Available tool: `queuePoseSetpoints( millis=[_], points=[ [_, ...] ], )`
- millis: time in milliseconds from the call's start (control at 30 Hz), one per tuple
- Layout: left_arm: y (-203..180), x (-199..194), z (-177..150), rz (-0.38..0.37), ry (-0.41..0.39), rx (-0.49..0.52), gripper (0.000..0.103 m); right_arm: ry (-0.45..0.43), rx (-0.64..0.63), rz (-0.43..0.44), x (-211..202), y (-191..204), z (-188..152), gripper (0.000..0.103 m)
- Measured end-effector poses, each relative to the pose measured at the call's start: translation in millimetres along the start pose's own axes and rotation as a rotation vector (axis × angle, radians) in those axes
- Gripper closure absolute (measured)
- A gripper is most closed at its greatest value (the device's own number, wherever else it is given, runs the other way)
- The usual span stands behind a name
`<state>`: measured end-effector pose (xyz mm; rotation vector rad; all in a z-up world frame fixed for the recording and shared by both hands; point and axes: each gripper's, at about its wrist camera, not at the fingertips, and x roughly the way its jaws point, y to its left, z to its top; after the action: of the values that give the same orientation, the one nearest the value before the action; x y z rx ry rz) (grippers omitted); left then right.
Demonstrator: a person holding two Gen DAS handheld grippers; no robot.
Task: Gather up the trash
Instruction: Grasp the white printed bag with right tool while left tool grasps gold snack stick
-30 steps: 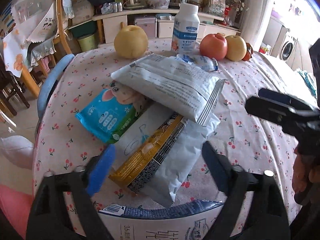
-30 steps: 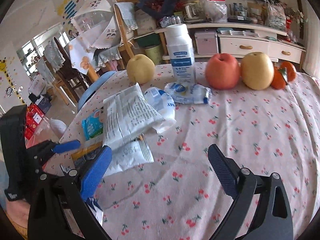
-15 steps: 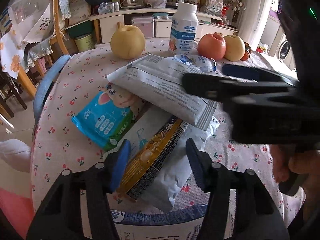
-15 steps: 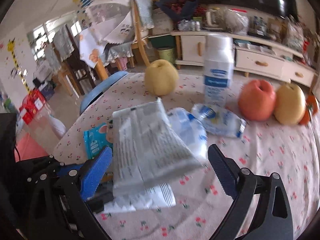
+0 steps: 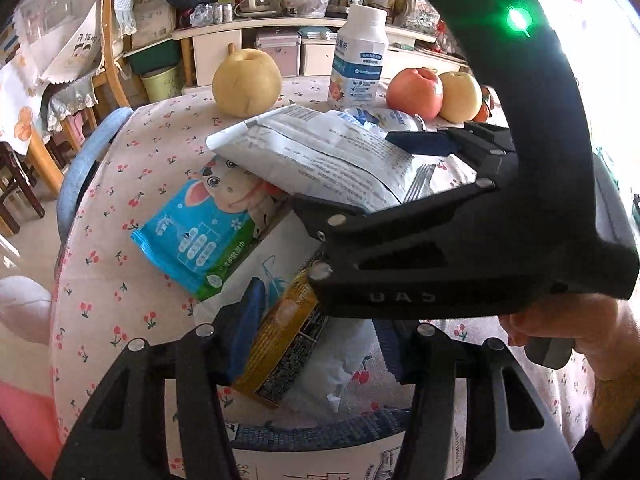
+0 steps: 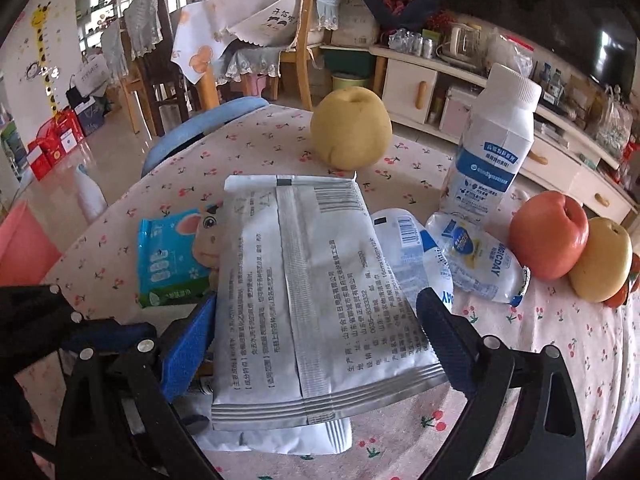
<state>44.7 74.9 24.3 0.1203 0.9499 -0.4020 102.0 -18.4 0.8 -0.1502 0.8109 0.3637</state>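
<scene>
A pile of wrappers lies on the cherry-print tablecloth (image 5: 120,264). On top is a large silver-white packet (image 6: 296,288), which also shows in the left wrist view (image 5: 320,156). My right gripper (image 6: 316,332) is open with its fingers either side of that packet. Under it lie a yellow-and-black wrapper (image 5: 280,344), a white wrapper (image 5: 340,364) and a blue wet-wipe pack (image 5: 200,236). My left gripper (image 5: 320,340) has closed in around the yellow wrapper and white wrapper; contact is unclear. A crumpled milk pouch (image 6: 476,256) lies to the right.
A white milk bottle (image 6: 492,152), a yellow pear (image 6: 352,132), a red apple (image 6: 548,236) and a second pear (image 6: 600,264) stand at the table's far side. A printed box (image 5: 312,456) sits under my left gripper. A blue chair back (image 5: 84,168) is at the table's left edge.
My right gripper has moved left and forward over the pile, bringing the silver packet between its fingers. My left gripper's fingers have narrowed around the yellow wrapper.
</scene>
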Motion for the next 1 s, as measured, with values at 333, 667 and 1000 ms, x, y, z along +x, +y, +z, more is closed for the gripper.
queuePoseSetpoints(
  millis=[333, 667, 1000],
  points=[
    [2, -2, -5, -0.011, -0.014, -0.001, 0.049, 0.003, -0.002, 0.023, -10, -6, -11, 0.026],
    [-1, -5, -10, -0.017, -0.023, 0.030, 0.050, -0.020, 0.083, 0.051, -45, -26, -23, 0.036],
    [-8, -8, -10, -0.015, -0.034, 0.033, 0.078, -0.055, 0.167, 0.070, -74, -49, -40, 0.038]
  ],
)
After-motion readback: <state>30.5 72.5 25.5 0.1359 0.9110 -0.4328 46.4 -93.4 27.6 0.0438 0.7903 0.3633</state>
